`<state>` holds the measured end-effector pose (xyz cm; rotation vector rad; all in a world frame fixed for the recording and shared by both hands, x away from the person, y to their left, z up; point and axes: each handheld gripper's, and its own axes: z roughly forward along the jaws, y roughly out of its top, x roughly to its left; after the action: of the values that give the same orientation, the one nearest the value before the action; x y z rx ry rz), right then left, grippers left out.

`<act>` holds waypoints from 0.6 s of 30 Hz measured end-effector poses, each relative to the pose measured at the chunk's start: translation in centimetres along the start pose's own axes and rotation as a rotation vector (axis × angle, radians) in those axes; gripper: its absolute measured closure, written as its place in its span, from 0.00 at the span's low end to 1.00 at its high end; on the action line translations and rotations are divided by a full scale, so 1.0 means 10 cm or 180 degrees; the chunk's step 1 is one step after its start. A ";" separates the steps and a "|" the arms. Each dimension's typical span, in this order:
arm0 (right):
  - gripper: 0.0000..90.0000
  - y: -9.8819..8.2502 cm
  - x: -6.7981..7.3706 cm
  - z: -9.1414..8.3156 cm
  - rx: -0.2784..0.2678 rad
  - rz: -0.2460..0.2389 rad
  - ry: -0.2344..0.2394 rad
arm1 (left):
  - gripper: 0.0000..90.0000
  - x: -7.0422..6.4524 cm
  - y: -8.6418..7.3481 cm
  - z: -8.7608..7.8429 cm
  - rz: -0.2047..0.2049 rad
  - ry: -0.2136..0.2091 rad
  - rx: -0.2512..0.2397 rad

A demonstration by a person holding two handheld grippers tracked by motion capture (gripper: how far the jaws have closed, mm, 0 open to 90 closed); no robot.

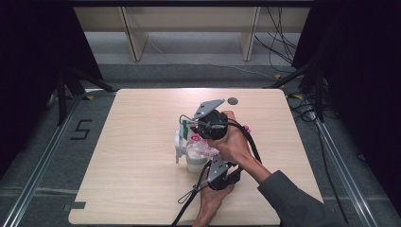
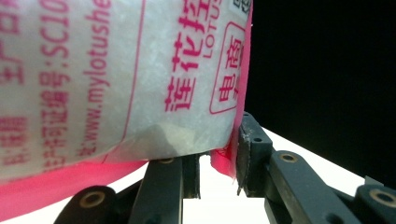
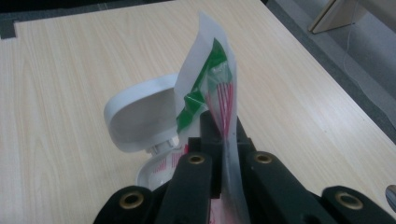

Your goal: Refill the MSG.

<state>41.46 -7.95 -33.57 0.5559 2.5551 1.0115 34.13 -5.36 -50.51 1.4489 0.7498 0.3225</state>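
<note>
The fingers of the right gripper (image 3: 223,140) are closed flat on the upper edge of a plastic bag (image 3: 212,88), whose green and red print is seen rising above them. The fingers of the left gripper (image 2: 218,161) are pinched on the lower pink-edged corner of the same bag (image 2: 121,79), with only the thin film between them. The bag is held by both grippers over a white container (image 1: 194,161) with a hinged lid (image 3: 140,114) standing open, near the middle of the table (image 1: 137,189).
</note>
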 end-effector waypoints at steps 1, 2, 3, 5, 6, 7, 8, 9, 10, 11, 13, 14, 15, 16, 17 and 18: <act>1.00 0.00 0.01 0.01 -0.0004 0.0025 -0.0040 | 0.81 0.03 0.01 -0.03 0.0118 0.0051 0.0101; 1.00 0.00 0.00 0.00 -0.0005 -0.0007 -0.0023 | 0.81 0.03 0.01 -0.03 0.0125 0.0055 0.0106; 1.00 0.00 0.00 0.00 -0.0007 0.0030 -0.0044 | 0.81 0.04 0.01 -0.03 0.0119 0.0033 0.0113; 1.00 0.00 0.00 -0.01 0.0007 0.0029 -0.0038 | 0.81 0.04 0.01 -0.03 0.0125 0.0031 0.0123; 1.00 0.00 0.00 0.00 0.0008 0.0003 -0.0018 | 0.81 0.03 0.00 -0.02 0.0123 0.0041 0.0103; 1.00 0.00 0.00 0.00 -0.0008 -0.0010 -0.0012 | 0.81 0.03 0.01 -0.03 0.0127 0.0042 0.0104; 1.00 0.00 0.00 -0.01 -0.0037 0.0036 -0.0037 | 0.81 0.03 0.01 -0.03 0.0124 0.0040 0.0104; 1.00 0.00 -0.01 -0.01 -0.0035 -0.0005 -0.0055 | 0.81 0.03 0.01 -0.03 0.0124 0.0037 0.0108; 1.00 0.00 -0.01 -0.01 -0.0037 0.0012 -0.0036 | 0.81 0.04 0.01 -0.03 0.0131 0.0027 0.0136; 1.00 -0.01 0.00 -0.01 -0.0021 0.0045 -0.0009 | 0.81 0.03 0.00 -0.02 0.0127 0.0032 0.0118; 1.00 -0.01 0.00 0.00 -0.0010 0.0056 -0.0006 | 0.81 0.03 0.00 -0.02 0.0119 0.0035 0.0110; 1.00 0.00 -0.02 -0.01 -0.0017 0.0033 0.0002 | 0.81 0.03 0.01 -0.02 0.0122 0.0036 0.0111; 1.00 0.00 -0.02 -0.01 -0.0012 0.0037 -0.0038 | 0.81 0.04 0.01 -0.02 0.0121 0.0028 0.0131; 1.00 -0.01 -0.02 0.00 -0.0017 0.0029 -0.0050 | 0.81 0.03 0.00 -0.02 0.0111 0.0024 0.0128; 1.00 -0.01 -0.01 0.01 0.0004 0.0029 -0.0003 | 0.81 0.03 0.00 -0.01 0.0108 0.0039 0.0106; 1.00 -0.01 0.00 0.01 0.0012 0.0027 -0.0004 | 0.81 0.03 0.01 -0.02 0.0114 0.0039 0.0100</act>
<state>41.47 -7.90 -33.71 0.5689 2.5561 1.0092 34.24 -5.06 -50.50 1.4925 0.7422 0.3487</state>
